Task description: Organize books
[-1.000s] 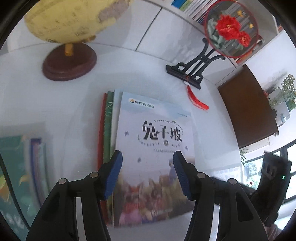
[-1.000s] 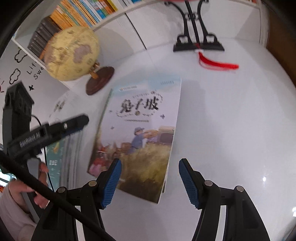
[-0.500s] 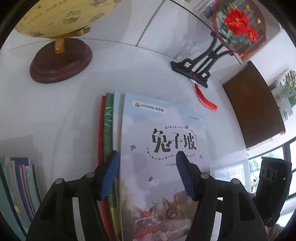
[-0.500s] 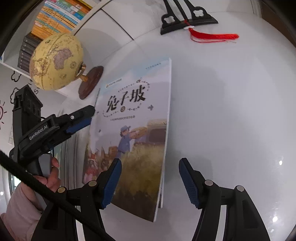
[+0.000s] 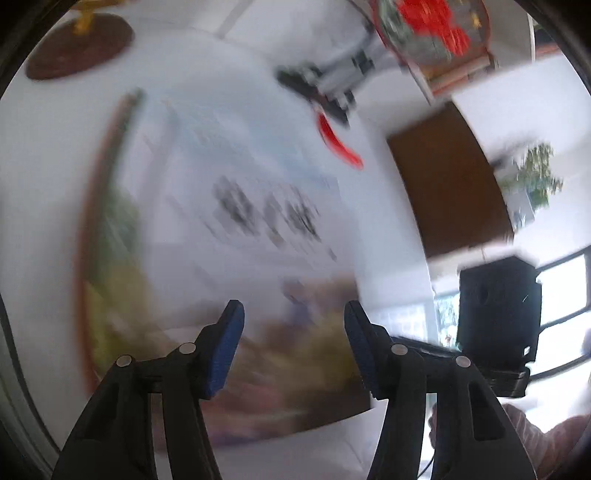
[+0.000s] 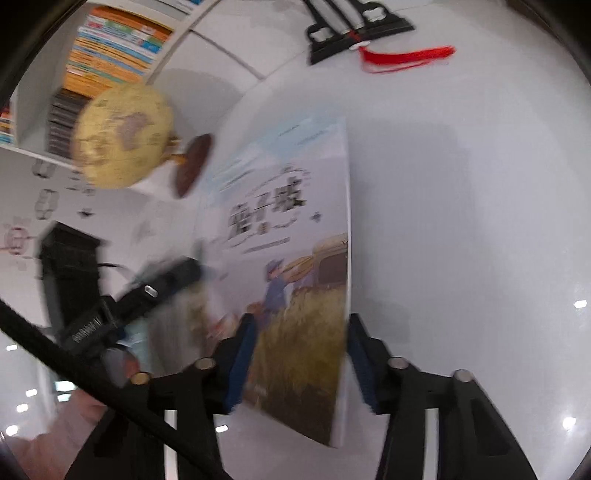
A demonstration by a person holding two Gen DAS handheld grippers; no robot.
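Observation:
A stack of thin books lies flat on the white table. Its top book (image 6: 295,258) has a pale blue cover with black Chinese characters and a farm picture; it is blurred in the left wrist view (image 5: 251,236). Red and green book edges (image 5: 107,192) stick out on the stack's left side. My left gripper (image 5: 291,332) is open and empty over the near part of the cover. My right gripper (image 6: 299,343) is open, with its fingers on either side of the stack's near right corner. The left gripper (image 6: 162,284) shows there at the stack's left side.
A yellow globe (image 6: 122,136) on a brown base (image 5: 79,48) stands behind the stack at the left. A black fan stand (image 6: 354,33) with a red tassel (image 6: 406,59) stands at the back. A bookshelf (image 6: 110,48) and a brown cabinet (image 5: 447,184) lie beyond.
Both grippers have moved in over the stack and both views are now motion-blurred. The right gripper's fingers now straddle the stack's near right corner. Both stay open.

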